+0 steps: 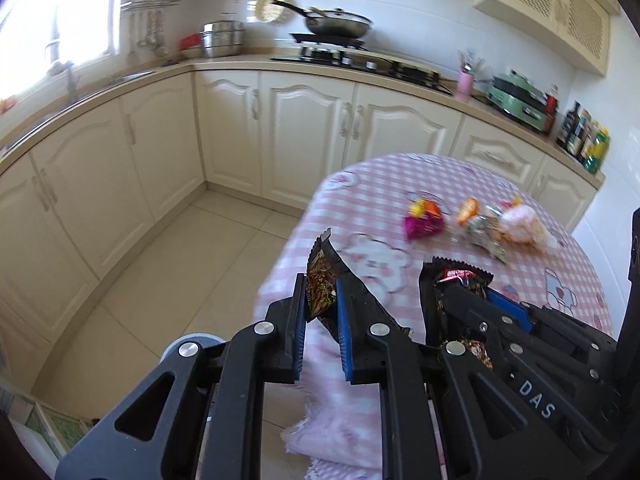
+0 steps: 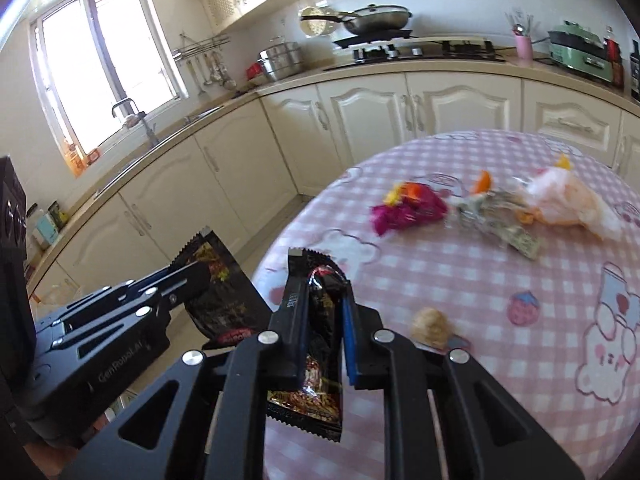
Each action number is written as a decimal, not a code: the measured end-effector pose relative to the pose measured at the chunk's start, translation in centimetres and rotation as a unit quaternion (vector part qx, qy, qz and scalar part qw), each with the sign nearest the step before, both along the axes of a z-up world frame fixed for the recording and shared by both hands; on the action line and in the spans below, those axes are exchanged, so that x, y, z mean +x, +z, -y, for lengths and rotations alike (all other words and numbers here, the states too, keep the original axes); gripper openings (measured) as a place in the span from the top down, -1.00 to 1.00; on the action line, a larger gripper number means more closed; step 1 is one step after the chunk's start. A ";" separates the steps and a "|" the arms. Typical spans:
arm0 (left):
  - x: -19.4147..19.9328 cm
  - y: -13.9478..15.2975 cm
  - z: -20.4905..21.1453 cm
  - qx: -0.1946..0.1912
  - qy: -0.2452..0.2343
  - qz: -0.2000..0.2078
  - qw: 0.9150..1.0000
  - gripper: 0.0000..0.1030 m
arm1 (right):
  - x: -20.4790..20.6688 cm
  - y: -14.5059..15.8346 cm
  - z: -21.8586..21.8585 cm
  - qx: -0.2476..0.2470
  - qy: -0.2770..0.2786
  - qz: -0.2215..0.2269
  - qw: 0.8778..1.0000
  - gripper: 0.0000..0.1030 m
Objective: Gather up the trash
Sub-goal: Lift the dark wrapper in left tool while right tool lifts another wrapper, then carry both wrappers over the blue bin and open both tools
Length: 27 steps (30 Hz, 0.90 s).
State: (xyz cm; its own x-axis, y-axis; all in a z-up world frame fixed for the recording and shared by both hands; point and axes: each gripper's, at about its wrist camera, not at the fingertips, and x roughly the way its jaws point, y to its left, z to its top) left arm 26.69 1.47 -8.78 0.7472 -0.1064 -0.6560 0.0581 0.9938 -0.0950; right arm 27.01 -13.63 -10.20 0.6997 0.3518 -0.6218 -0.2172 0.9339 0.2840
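The left claw was clamped on a dark snack wrapper, its blue-lined fingers pressed against both faces of the packet, which stood up between them just off the near edge of the worktop. The right claw gripped a second dark wrapper, a crumpled black-and-red packet whose lower end hung down below the fingers. In the left wrist view the right claw showed at the right with its packet, and in the right wrist view the left claw reached in from the left with its own wrapper; the two were near each other at the worktop's near side.

The worktop carried a pink checked cloth printed with cartoon bears. Farther across it lay more rubbish, blurred: a magenta wrapper, a crinkled silvery wrapper just beside it, and a pale orange-and-white bag touching that one. A small tan crumpled lump sat on the cloth just right of the right claw.

Behind ran cream kitchen cabinets under a beige counter with a gas hob and a frying pan, a steel pot, a pink utensil holder and a green appliance.
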 end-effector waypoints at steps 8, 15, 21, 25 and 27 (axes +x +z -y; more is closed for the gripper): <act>-0.3 -0.5 -7.9 -0.014 0.063 -0.004 0.998 0.75 | 1.9 -0.1 -8.7 -0.008 0.069 -0.004 0.998 0.72; 0.1 -3.6 -15.1 -0.027 0.126 -0.041 0.991 0.75 | 3.9 -2.5 -17.5 -0.018 0.139 -0.026 0.990 0.72; 1.3 -6.3 -20.1 -0.037 0.175 -0.068 0.981 0.72 | 5.5 -4.7 -23.1 -0.030 0.168 -0.027 0.985 0.72; 2.0 -7.0 -21.3 -0.049 0.184 -0.070 0.979 0.33 | 6.4 -5.6 -24.8 -0.040 0.167 -0.023 0.985 0.71; 2.1 -7.0 -21.3 -0.047 0.186 -0.063 0.979 0.05 | 6.8 -6.0 -25.1 -0.042 0.164 -0.026 0.985 0.71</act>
